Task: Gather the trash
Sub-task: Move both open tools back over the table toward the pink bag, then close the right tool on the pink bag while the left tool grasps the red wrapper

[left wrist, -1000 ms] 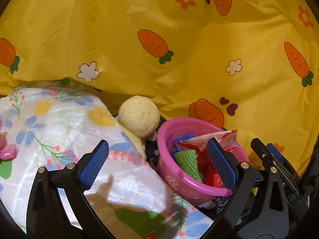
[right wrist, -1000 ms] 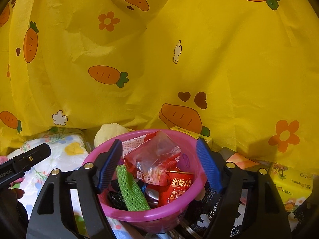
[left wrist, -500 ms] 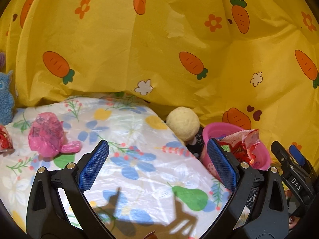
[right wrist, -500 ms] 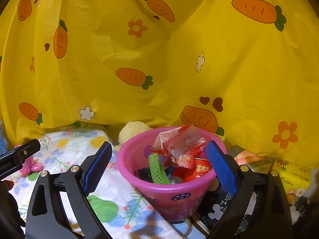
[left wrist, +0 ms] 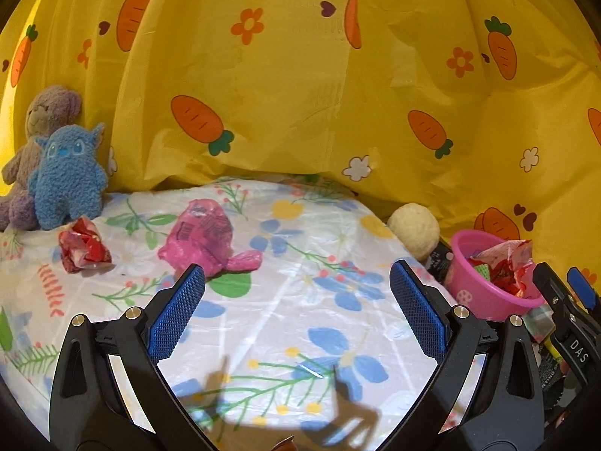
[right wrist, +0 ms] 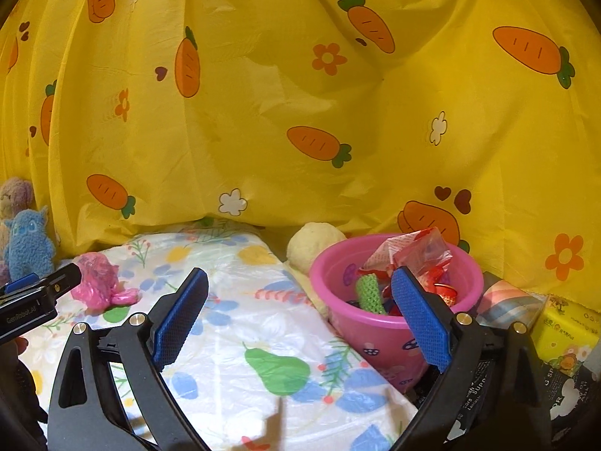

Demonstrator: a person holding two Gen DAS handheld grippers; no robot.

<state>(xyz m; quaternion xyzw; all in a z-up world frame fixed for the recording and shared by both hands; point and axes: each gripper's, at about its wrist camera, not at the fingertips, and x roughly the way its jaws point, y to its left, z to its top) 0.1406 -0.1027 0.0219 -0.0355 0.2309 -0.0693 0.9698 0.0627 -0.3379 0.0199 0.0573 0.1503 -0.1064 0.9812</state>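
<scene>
A crumpled pink wrapper point(left wrist: 204, 238) and a crumpled red wrapper point(left wrist: 83, 250) lie on the floral plastic table cover point(left wrist: 300, 323). The pink wrapper also shows in the right wrist view point(right wrist: 99, 280). A pink bucket point(left wrist: 488, 293) full of wrappers stands off the table's right edge; it also shows in the right wrist view point(right wrist: 375, 323). My left gripper point(left wrist: 296, 312) is open and empty, just in front of the pink wrapper. My right gripper point(right wrist: 300, 317) is open and empty, to the left of the bucket.
A blue plush toy point(left wrist: 67, 176) and a brown plush bear point(left wrist: 41, 120) sit at the back left. A cream plush ball point(left wrist: 415, 227) lies between table and bucket. A yellow carrot-print curtain point(left wrist: 300, 94) hangs behind. A yellow tissue pack point(right wrist: 567, 334) lies at the right.
Both grippers have pulled back and swung left, away from the bucket. The pink and red wrappers and the plush toys have come into the left wrist view.
</scene>
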